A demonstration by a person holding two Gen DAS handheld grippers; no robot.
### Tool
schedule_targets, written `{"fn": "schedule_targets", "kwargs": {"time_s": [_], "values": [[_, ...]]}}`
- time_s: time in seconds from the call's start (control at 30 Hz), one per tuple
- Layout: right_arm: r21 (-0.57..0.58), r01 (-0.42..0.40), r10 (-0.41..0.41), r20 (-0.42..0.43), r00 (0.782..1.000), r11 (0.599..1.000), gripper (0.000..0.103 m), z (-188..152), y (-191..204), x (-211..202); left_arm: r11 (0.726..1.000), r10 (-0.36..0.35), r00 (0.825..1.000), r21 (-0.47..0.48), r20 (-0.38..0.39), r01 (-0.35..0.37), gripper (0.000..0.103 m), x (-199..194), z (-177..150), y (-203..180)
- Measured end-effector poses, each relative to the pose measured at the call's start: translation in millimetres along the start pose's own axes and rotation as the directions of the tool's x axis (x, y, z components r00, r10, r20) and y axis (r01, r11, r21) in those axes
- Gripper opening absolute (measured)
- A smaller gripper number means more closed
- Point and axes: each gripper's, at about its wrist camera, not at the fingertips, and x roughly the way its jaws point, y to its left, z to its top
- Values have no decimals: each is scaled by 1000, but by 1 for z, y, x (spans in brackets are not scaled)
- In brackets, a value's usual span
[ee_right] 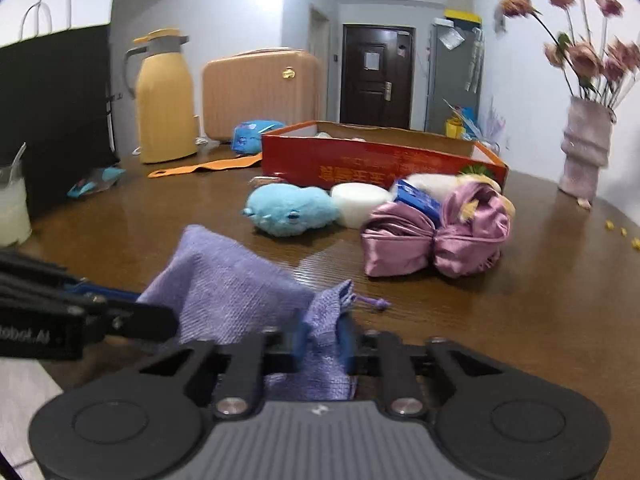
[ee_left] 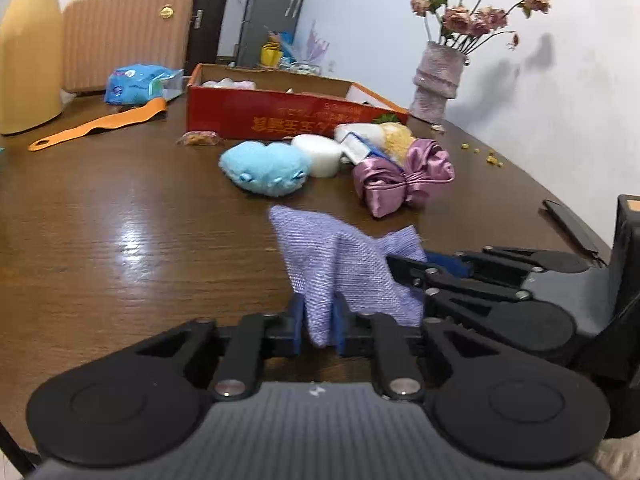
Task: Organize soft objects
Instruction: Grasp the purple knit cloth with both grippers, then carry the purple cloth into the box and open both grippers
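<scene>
Both jaws: clenched on one item, the pouch (ee_left: 344, 264), lilac woven cloth with a drawstring.

Left gripper (ee_left: 318, 320): you pinch a lower fold of the pouch between the blue pads.

Right gripper (ee_right: 322, 344): you pinch the gathered mouth end; the drawstring (ee_right: 372, 302) trails from it toward the table (ee_right: 520, 320).

Pouch, position: held between your two grippers, just above the near table edge, part of it draped. The right gripper enters the left view from the right side, so the two stand close and roughly crosswise.

Box (ee_left: 288, 110): red, open-topped, straight ahead and well beyond the pouch, already holding some pale soft items. Judged the likely destination.

Between pouch and box:
- blue plush (ee_left: 264, 168)
- white sponge (ee_left: 318, 154)
- pink satin bundle (ee_left: 400, 176)
- further soft pieces behind these, against the box wall.

Key relation: the pouch's long axis runs left to right between your grippers, the box lies forward of both, and neither gripper is clearly nearer. The carry would have to clear the pile.
</scene>
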Motion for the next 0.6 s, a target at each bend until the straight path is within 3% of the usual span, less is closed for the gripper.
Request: {"fn": "schedule_targets", "kwargs": {"time_s": [0.07,0.2,0.33,0.4,0.5,0.6], "values": [[-26,3,-3,3,1000,1000,5,1,4,-1,1000,-10,1000,8,7,10,11,1,3,-2],[27,-58,57,54,997,998,3,24,-13,-5,997,-83,995,1,49,83,9,2,37,1],[-9,-67,67,179,981,998,3,93,-43,2,991,-127,976,55,179,119,9,7,108,9],[-15,-75,76,213,974,997,3,136,-62,21,992,-125,971,56,204,116,9,26,149,20],[4,-103,101,181,978,995,3,194,-87,73,996,-87,987,-7,132,89,9,81,207,41],[18,-91,89,89,992,996,3,229,-101,145,1000,-3,999,-22,37,4,9,145,244,64]]}}
